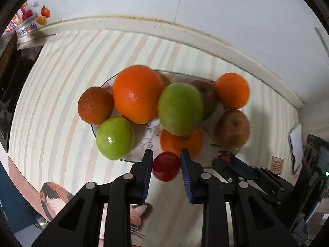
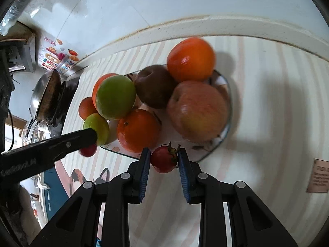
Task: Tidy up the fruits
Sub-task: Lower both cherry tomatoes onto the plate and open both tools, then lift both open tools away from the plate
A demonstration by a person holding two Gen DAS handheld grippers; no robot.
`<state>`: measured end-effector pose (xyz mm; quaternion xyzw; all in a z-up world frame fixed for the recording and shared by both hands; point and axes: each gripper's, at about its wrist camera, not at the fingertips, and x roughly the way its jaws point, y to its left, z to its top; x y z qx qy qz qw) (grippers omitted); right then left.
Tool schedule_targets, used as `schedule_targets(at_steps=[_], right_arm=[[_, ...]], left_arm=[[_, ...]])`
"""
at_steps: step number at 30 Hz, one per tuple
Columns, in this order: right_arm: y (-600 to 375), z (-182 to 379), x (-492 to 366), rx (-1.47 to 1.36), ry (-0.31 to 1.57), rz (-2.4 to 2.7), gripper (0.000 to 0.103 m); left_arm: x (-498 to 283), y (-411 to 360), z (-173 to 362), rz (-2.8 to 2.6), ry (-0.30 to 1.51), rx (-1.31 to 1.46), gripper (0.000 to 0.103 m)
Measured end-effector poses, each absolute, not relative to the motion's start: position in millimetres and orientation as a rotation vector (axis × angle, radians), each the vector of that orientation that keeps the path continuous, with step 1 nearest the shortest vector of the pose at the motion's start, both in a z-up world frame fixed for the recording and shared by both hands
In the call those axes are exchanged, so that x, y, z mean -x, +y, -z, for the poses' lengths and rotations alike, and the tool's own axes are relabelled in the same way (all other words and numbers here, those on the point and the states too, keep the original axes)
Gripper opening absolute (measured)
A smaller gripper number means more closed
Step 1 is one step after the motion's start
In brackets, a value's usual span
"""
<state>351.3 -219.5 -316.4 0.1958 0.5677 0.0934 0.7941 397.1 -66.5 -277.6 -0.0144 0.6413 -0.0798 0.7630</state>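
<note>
A patterned plate (image 1: 144, 142) on the striped table holds a pile of fruit: oranges (image 1: 137, 94), green apples (image 1: 181, 108) and reddish apples (image 1: 233, 128). My left gripper (image 1: 166, 164) is shut on a small red tomato (image 1: 166, 166) just in front of the plate. My right gripper (image 2: 164, 159) is shut on another small red tomato with a stem (image 2: 164, 159) at the plate's near rim (image 2: 224, 138). The right gripper also shows in the left wrist view (image 1: 232, 162), and the left gripper in the right wrist view (image 2: 86, 142).
A metal pan (image 2: 44, 94) sits on a dark stove at the far left. The striped tablecloth (image 2: 267, 103) ends at a white wall ledge (image 1: 144, 23). A small brown card (image 2: 317, 176) lies on the right.
</note>
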Motion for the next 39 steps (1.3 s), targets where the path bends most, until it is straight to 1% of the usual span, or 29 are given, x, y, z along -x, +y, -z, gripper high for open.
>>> schedule_targets(at_steps=[2,4,5,6,7,8,9,10,11,12,13,17,18,20,24,31,39], right_arm=[[-216,322,-356,-0.432,1.230,-0.209,0.032],[-216,322,-357,-0.438,1.230,-0.204,0.049],[-215,321,-358,-0.438,1.225,-0.208,0.066],[-214,318,-358,-0.437,1.222,-0.208,0.077],[-214,314,-356,-0.436,1.219,-0.209,0.079],[-214,310,-355,-0.433,1.221,-0.211,0.079],[-217,305,-351,-0.428,1.224,-0.208,0.082],[-217,301,-349,-0.418,1.225,-0.202,0.085],[-218,296,-346,-0.400,1.228,-0.194,0.091],[-220,291,-343,-0.368,1.230,-0.175,0.093],[-221,287,-341,-0.346,1.229,-0.161,0.093],[-223,271,-332,-0.248,1.222,-0.095,0.096],[-225,267,-330,-0.232,1.218,-0.083,0.096],[-226,260,-326,-0.207,1.210,-0.065,0.096],[-223,245,-321,-0.170,1.194,-0.033,0.098],[-213,223,-311,-0.118,1.154,-0.008,0.098],[-207,189,-290,-0.089,1.099,0.007,0.098]], left_arm=[[-402,-64,286,0.165,1.417,0.025,0.026],[-404,-61,290,0.153,1.426,0.028,0.026],[-403,-59,289,0.149,1.425,0.036,0.028],[-404,-57,289,0.138,1.422,0.037,0.030],[-402,-56,286,0.132,1.416,0.038,0.036],[-400,-55,284,0.134,1.408,0.044,0.046],[-399,-53,281,0.131,1.403,0.047,0.058],[-396,-51,278,0.128,1.394,0.048,0.066],[-394,-50,275,0.126,1.384,0.044,0.079],[-391,-48,272,0.119,1.375,0.038,0.082],[-389,-47,270,0.113,1.369,0.033,0.085],[-373,-37,259,0.081,1.335,0.023,0.087],[-370,-35,258,0.077,1.331,0.022,0.091],[-361,-32,255,0.068,1.321,0.021,0.095],[-348,-27,252,0.048,1.309,0.017,0.096],[-335,-22,242,0.037,1.280,0.019,0.096],[-309,-17,203,0.044,1.190,0.015,0.096]])
